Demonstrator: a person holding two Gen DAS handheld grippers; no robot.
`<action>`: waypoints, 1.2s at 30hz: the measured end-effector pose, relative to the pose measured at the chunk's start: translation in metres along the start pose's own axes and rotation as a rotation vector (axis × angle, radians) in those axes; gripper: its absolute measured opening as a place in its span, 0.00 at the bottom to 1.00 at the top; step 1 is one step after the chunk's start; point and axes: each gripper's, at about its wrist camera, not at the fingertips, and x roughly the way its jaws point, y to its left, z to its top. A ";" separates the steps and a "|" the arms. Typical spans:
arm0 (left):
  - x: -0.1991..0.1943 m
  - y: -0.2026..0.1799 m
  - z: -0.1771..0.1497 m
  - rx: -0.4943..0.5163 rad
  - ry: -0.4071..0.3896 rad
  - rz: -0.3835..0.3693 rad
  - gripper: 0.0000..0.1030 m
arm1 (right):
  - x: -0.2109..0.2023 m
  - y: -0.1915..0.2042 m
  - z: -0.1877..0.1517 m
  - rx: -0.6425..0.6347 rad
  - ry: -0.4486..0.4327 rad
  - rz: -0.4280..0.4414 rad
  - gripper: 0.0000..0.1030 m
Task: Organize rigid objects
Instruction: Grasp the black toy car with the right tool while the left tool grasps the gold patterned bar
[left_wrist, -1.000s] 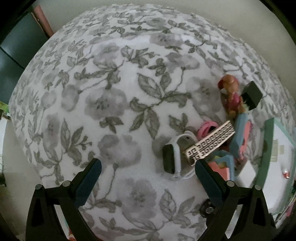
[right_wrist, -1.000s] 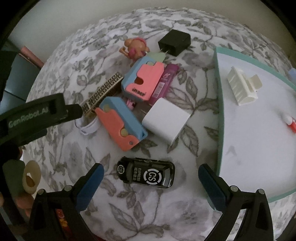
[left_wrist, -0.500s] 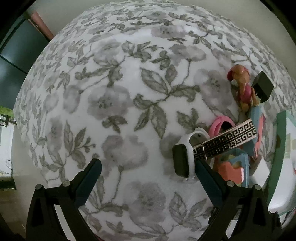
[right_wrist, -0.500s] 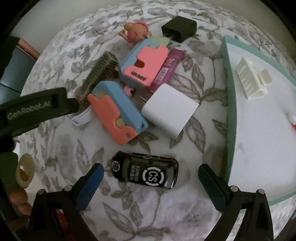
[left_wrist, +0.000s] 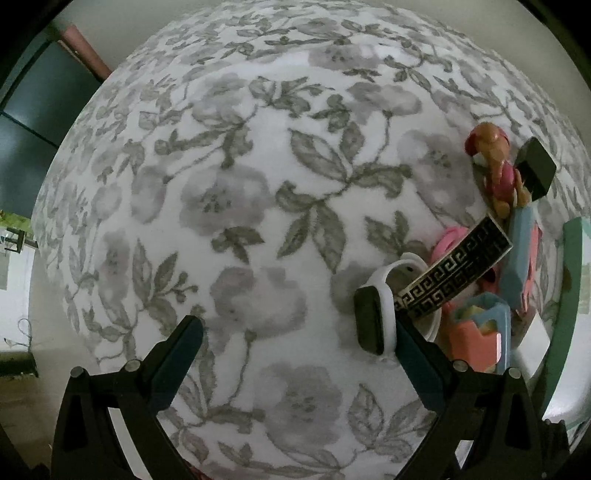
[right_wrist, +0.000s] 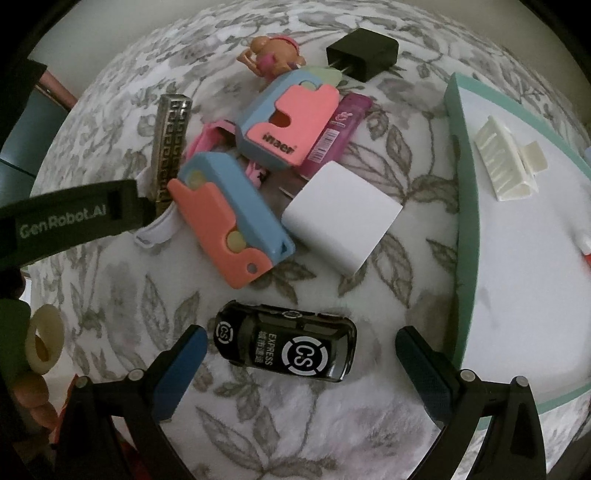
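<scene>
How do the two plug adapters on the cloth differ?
The white charger block is pale and sits mid-pile beside the pink-and-blue cutter; the black charger block is dark, looks smaller, and lies at the far edge by the figurine. Both are boxy, with prongs pointing left.

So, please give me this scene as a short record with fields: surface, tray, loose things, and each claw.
surface: white cloth with grey flower print
tray: white tray with green rim, holding a cream plastic hair clip
loose things: black toy car marked CS EXPRESS, white square charger, black plug adapter, two pink-and-blue plastic cases, purple lighter, small doll figure
left claw: open, right finger beside white smart band with black screen
right claw: open, above the toy car, not gripping
</scene>
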 end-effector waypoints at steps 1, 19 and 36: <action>0.000 0.002 0.000 -0.008 -0.003 0.000 0.98 | 0.001 0.000 0.000 0.000 0.000 0.000 1.00; -0.013 -0.003 0.002 0.000 -0.032 -0.064 0.98 | -0.025 -0.022 -0.008 0.023 -0.006 -0.004 0.75; -0.029 -0.047 0.010 0.101 -0.181 -0.140 0.89 | -0.036 -0.051 -0.010 0.071 0.008 0.035 0.75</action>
